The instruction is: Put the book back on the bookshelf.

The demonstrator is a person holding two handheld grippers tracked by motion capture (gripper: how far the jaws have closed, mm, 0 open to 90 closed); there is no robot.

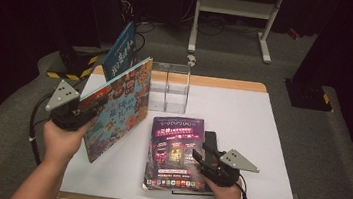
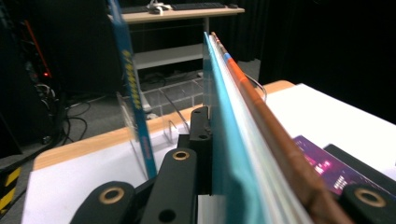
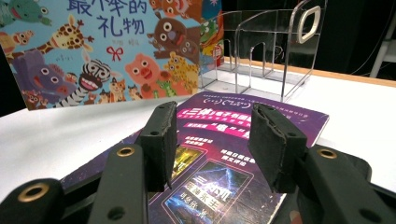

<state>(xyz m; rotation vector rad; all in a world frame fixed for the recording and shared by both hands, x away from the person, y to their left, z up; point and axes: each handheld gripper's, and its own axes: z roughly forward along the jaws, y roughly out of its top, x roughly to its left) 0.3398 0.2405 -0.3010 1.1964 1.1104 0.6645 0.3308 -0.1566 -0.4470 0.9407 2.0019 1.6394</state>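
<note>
My left gripper (image 1: 94, 101) is shut on the lower edge of a colourful animal picture book (image 1: 119, 105), which I hold up off the table, tilted, at the left. In the left gripper view the book's teal cover and page edges (image 2: 236, 154) run between the jaws. A purple book (image 1: 176, 152) lies flat at the front middle, on a black book (image 1: 210, 136). My right gripper (image 1: 201, 156) hovers open just above the purple book (image 3: 224, 119), nothing between its fingers (image 3: 161, 135). The right gripper view also shows the picture book (image 3: 107, 51).
A clear acrylic rack (image 1: 176, 87) stands at the table's back edge, with a blue book (image 1: 119, 50) leaning upright to its left. The white table top (image 1: 242, 122) has free room on the right. A white desk frame (image 1: 235, 8) stands behind on the floor.
</note>
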